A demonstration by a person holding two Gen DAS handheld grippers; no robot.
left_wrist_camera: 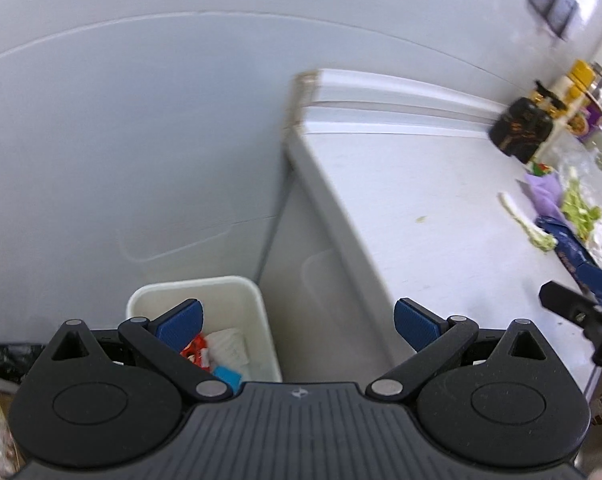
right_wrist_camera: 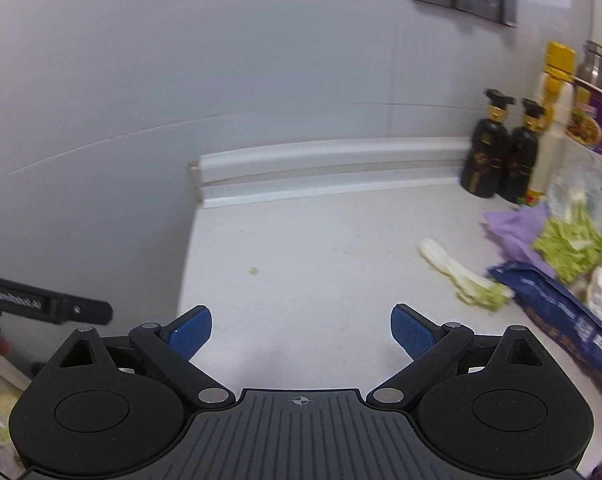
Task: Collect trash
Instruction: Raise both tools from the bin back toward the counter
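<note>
Both hand-held grippers gape empty: the left hand-held gripper [left_wrist_camera: 299, 322] above the white plastic bin [left_wrist_camera: 237, 300] holding wrappers, the right hand-held gripper [right_wrist_camera: 301, 326] over the white worktop [right_wrist_camera: 321, 248], near a pale cabbage stalk [right_wrist_camera: 461, 276].

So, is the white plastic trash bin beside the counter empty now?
No, the white plastic trash bin already holds a red wrapper, crumpled white paper and a small blue piece.

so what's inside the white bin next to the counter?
The bin holds a red-orange wrapper, crumpled white paper and a small blue piece. The left gripper, jaws open, covers the bin's near part, so anything there or deeper is hidden.
</note>
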